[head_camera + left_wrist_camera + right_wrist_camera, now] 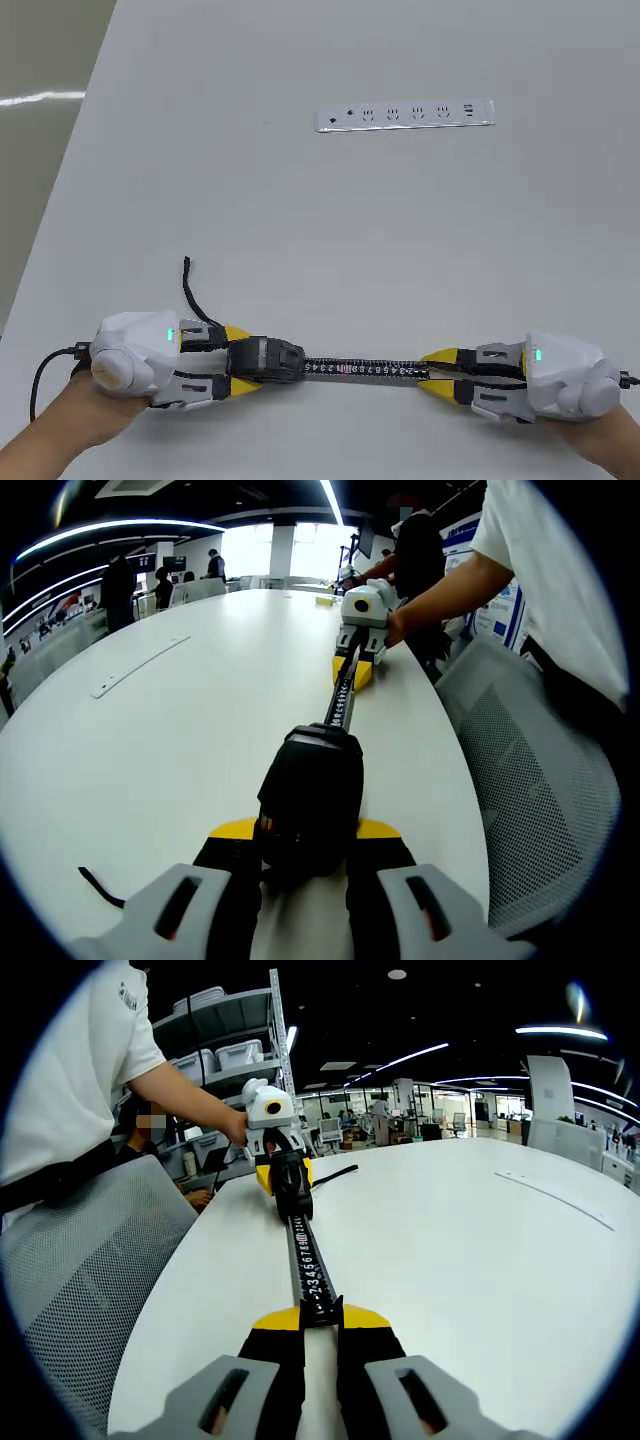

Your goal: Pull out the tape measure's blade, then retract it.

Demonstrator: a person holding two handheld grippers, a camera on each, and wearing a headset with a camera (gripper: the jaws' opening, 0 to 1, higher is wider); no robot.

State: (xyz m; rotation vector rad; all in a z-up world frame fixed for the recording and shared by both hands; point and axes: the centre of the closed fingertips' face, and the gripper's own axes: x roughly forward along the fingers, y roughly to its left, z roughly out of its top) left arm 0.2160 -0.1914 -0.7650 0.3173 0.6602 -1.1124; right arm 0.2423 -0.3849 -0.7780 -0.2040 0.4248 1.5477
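The black tape measure case lies on the white table near its front edge, held between the yellow-tipped jaws of my left gripper. Up close in the left gripper view the case sits in my left gripper. Its black blade with printed numbers stretches rightward to my right gripper, which is shut on the blade's end. In the right gripper view the blade runs from my right gripper to the far case. A black wrist strap trails from the case.
A white power strip lies flat farther back on the table. The table's left edge meets the floor at the far left. A grey mesh chair stands by the front edge, beside the person.
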